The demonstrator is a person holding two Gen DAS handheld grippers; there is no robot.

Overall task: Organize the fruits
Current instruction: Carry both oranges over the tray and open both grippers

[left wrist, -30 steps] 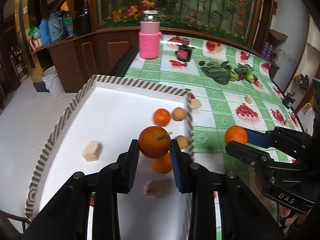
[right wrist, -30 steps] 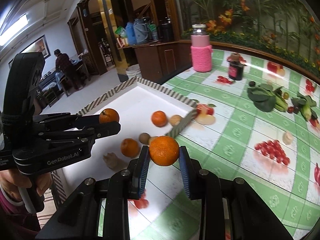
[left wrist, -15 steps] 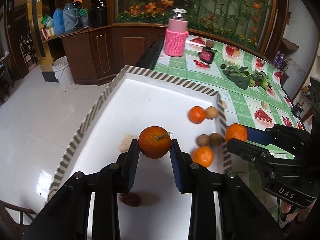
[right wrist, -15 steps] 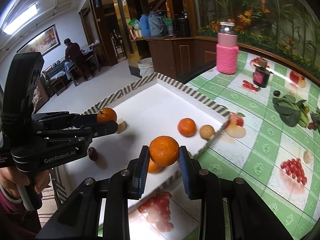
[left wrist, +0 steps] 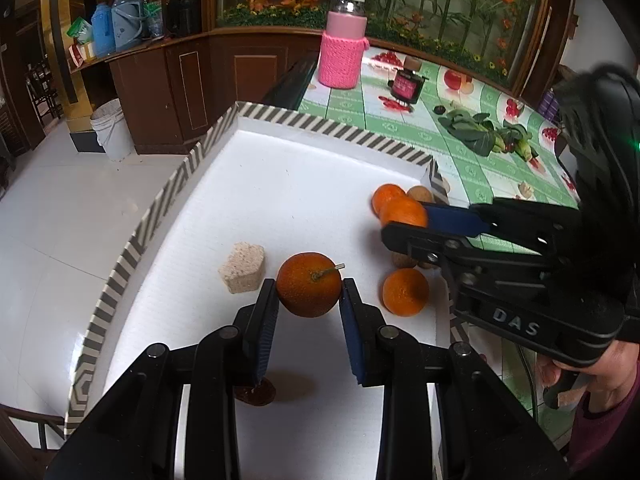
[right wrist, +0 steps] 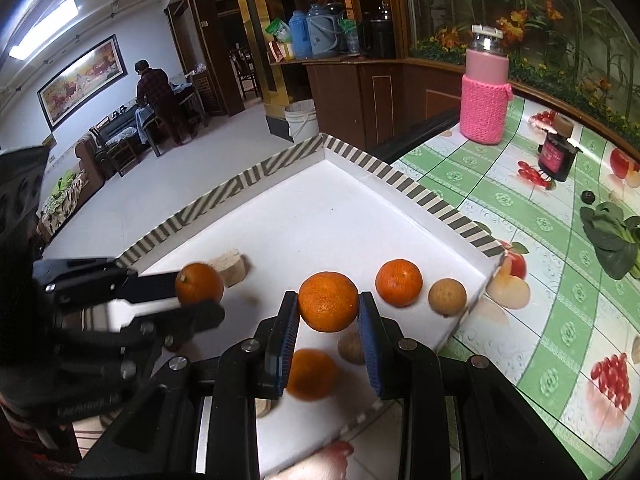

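Left wrist view: "DAS" lettering on the right hand-held gripper.

The right hand-held gripper clamps a round orange mandarin between its blue pads above a white tray with a grey-striped rim. Just right of it lie another orange mandarin and a round tan longan. To its left, the left hand-held gripper grips a stemmed orange, near a beige cut block. Beneath its pads, a blurred orange fruit rests on the tray.
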